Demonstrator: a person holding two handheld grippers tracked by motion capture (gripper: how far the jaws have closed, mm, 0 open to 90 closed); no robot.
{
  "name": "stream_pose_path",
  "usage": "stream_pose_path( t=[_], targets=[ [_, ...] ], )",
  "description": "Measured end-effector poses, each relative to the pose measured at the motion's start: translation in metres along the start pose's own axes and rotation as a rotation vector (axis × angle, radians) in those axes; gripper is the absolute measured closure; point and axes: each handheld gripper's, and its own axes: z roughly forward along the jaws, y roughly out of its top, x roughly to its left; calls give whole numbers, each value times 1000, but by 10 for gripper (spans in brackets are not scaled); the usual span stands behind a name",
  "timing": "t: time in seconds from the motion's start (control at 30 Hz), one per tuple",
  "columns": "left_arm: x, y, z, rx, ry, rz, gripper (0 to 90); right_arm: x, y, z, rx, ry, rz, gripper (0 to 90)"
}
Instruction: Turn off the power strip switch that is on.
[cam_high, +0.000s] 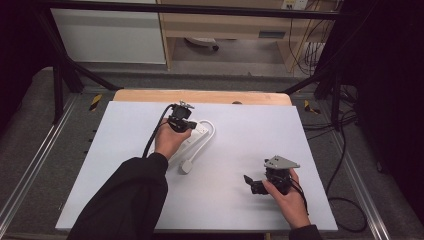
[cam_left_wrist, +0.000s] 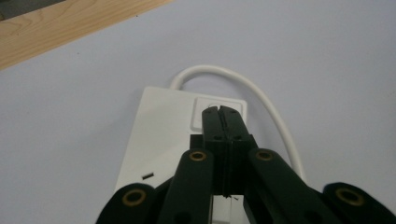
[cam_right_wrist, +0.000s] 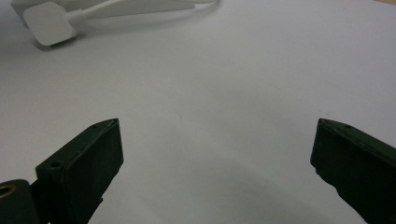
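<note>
Fingertips of the left gripper (cam_left_wrist: 222, 111) are pressed together with nothing between them, over the square button at the far end of the white power strip (cam_left_wrist: 161, 135). Near that strip, toward the person, the right gripper (cam_high: 251, 182) gapes wide above the pale table sheet (cam_high: 240, 140).

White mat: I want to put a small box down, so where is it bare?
The white mat is bare along its far right, between the cable loop and the right edge, and at front centre between the plug and the right tongs. Around the power strip under the left tongs it is crowded.
</note>
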Motion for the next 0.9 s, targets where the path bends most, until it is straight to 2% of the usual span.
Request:
stream_pose_path(
  t=[0.1,0.17,0.4,0.73,0.77,0.9],
  targets=[
    [-2,-4,-4,-1,-1,12,900,1,0,1,6,3,-1,29],
    [-4,-9,-6,15,8,26,900,1,1,3,6,8,-7,30],
    [-2,-18,-4,33,2,12,900,1,1,4,8,12,-5,30],
    [-3,-27,-8,42,1,37,900,1,1,8,17,11,-4,31],
    [-3,-28,-7,47,3,50,900,0,1,8,17,9,-1,31],
    [-6,-31,-5,47,2,49,900,-1,0,8,24,8,1,31]
  ],
)
